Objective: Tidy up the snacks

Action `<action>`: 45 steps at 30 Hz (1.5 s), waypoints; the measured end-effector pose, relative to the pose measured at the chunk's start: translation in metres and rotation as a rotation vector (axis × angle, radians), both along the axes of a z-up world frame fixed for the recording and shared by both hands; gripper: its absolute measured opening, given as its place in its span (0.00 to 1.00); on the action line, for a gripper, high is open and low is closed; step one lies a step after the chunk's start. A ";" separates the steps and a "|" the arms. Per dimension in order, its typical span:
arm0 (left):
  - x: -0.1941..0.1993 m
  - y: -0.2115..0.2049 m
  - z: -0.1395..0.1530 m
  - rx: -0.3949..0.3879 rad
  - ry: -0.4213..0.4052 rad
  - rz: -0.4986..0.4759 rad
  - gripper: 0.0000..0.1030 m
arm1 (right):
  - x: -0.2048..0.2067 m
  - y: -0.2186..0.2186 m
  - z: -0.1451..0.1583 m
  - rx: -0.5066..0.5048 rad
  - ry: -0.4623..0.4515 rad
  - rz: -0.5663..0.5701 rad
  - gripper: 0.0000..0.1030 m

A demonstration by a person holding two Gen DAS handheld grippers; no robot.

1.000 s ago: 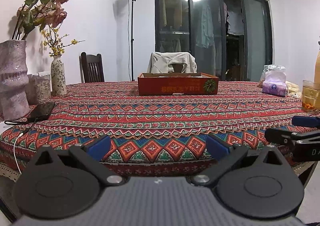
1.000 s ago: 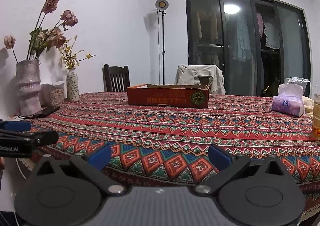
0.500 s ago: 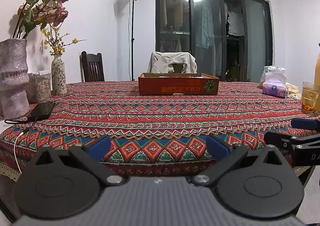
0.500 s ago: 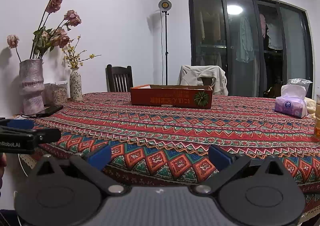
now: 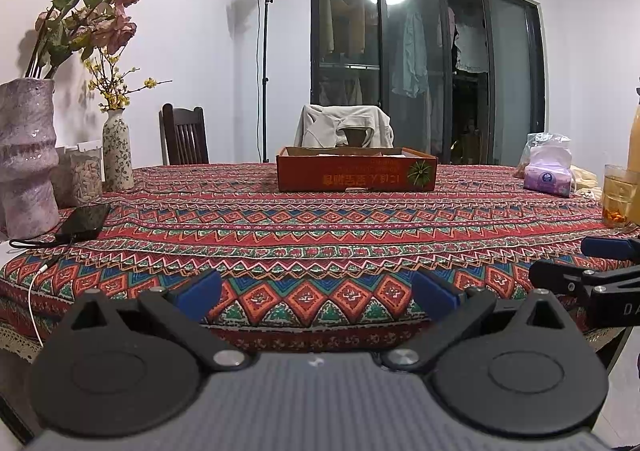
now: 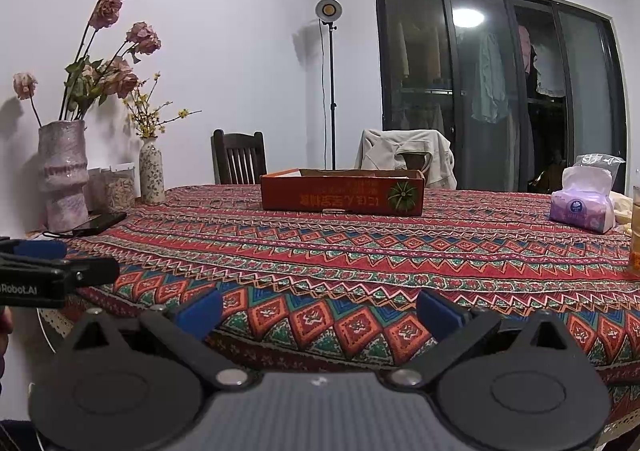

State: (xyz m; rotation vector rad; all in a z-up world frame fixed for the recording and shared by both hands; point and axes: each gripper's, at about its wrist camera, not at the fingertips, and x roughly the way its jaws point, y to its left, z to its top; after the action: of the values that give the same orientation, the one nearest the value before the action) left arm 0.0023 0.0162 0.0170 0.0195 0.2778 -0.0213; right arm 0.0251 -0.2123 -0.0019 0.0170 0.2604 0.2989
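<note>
Right now nothing is held. The left gripper is spread wide and is kept low at the near edge of the table. The right gripper is spread wide too, with nothing between its blue pads. Each one is seen from the side by the other camera.

The red box is set far across the table, at about 12 o'clock. What is inside cannot be seen from this low. No snacks are seen on the cloth. A tissue pack and a glass of tea are placed at about 2 o'clock, and a phone at 10 o'clock.

To do this step well, the grippers should probably be lifted higher and moved toward 12 o'clock, so the inside of the box can be looked into. The glass should be kept well away from.
</note>
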 end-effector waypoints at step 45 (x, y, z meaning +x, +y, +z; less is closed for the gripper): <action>-0.002 0.000 0.004 -0.002 -0.013 -0.009 1.00 | -0.002 -0.003 0.002 0.009 -0.021 -0.004 1.00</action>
State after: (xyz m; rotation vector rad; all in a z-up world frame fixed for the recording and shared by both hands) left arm 0.0001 0.0165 0.0210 0.0187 0.2646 -0.0308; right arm 0.0236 -0.2150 0.0003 0.0234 0.2378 0.2966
